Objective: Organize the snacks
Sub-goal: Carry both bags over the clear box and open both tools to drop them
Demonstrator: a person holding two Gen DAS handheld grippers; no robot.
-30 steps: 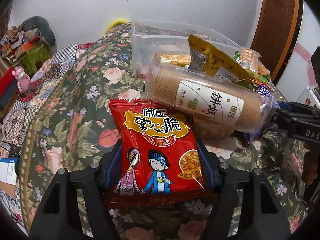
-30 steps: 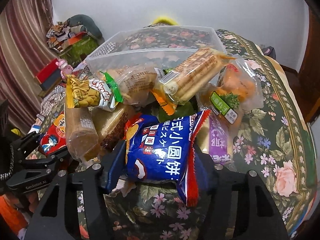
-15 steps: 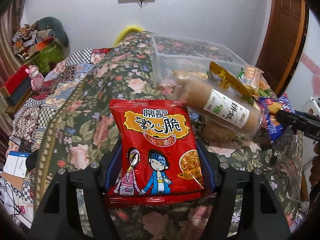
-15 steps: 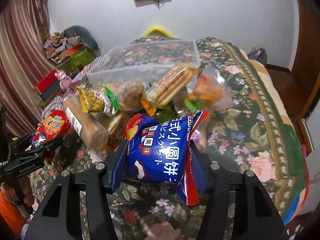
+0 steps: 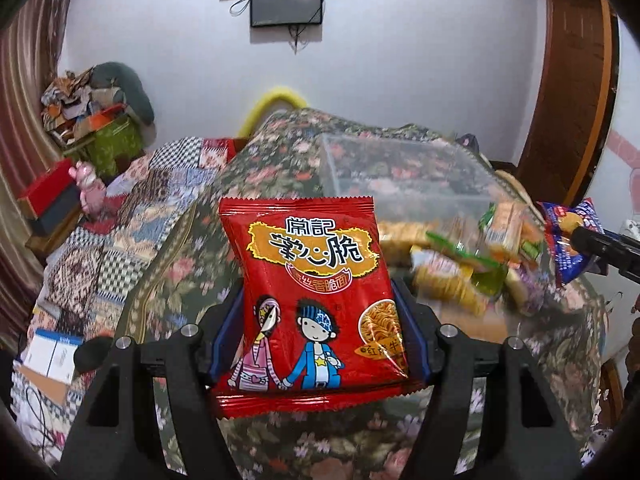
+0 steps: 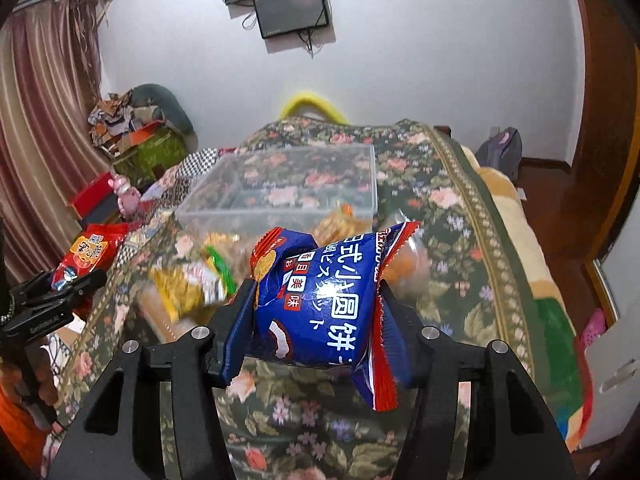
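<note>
both tools are rising since the earlier frame, each carrying its snack up off the pile. left tool (image 5: 318,336) is clamping the red noodle packet (image 5: 308,292); right tool (image 6: 316,320) is pinching the blue biscuit bag (image 6: 320,312), probably for dropping into the clear bin (image 6: 288,184) ahead. loose snacks (image 6: 192,284) are crowding the flowered bed (image 6: 440,200) just before the bin's near wall.

light: even, soft indoor, no hard shadows | glare: sheen on red packet (image 5: 308,292) | blur: motion smear on snack pile (image 5: 464,264) | edges: fisheye curvature, dark corner vignette
</note>
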